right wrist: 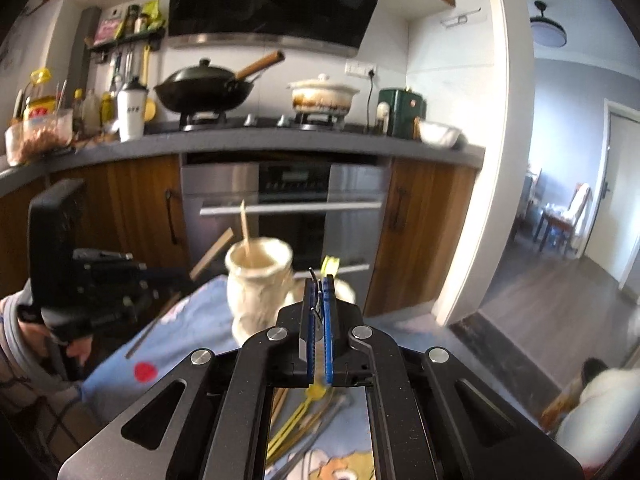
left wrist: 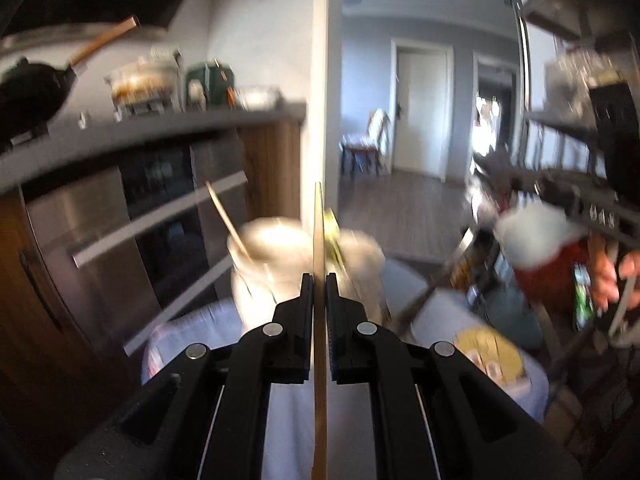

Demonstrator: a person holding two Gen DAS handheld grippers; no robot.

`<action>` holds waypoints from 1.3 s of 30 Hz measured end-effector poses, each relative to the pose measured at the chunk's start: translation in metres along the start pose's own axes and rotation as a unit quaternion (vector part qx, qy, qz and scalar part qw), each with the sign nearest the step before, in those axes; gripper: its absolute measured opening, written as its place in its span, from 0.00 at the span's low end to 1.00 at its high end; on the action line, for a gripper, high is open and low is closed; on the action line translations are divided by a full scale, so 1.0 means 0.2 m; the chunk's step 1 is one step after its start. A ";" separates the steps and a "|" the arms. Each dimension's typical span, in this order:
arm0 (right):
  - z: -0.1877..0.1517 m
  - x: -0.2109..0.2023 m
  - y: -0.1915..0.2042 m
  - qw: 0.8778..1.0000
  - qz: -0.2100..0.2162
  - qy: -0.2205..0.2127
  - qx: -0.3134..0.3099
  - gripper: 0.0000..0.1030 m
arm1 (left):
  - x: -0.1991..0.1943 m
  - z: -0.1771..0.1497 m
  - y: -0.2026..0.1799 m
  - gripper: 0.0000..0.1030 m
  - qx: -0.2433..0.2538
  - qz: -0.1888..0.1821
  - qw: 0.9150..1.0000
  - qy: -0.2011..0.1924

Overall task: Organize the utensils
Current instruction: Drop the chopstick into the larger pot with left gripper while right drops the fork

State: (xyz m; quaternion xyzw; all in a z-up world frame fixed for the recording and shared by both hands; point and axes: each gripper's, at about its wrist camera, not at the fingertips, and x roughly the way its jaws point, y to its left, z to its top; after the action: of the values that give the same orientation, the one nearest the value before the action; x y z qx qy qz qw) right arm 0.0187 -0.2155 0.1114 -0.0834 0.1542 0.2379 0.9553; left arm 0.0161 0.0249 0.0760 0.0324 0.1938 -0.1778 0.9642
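Right wrist view: right gripper [right wrist: 318, 280] pinched a yellow utensil [right wrist: 330, 265]; left gripper [left wrist: 319, 280] clamped a wooden stick [left wrist: 318, 232]. One stick [right wrist: 245, 226] stood in the cream jar [right wrist: 260, 280]; several lay beside it.

Cream jar [right wrist: 259, 284] upright on cloth, stick [right wrist: 245, 226] inside (leaning).

Both tools are showing matte black linkage arms with round silver rivets at the pivots and triangular cut-outs in the base plates. The left gripper [left wrist: 319, 280] is wearing black ribbed pads, while the right gripper [right wrist: 318, 282] is wearing blue ones. Left of the right gripper, a grey sleeve [right wrist: 16, 340] is covering the person's arm.
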 end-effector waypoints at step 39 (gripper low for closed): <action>0.03 0.77 -0.12 0.992 -0.033 0.117 0.022 0.05 | 0.52 0.12 0.14 0.06 -0.033 0.046 0.993 -0.105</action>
State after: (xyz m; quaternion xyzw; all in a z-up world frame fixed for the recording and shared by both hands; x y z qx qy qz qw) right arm 0.1609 -0.1699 0.0670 -0.0947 0.2671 0.1913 0.9397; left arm 0.1243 0.0134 0.0576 -0.0090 0.0957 -0.1290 0.9870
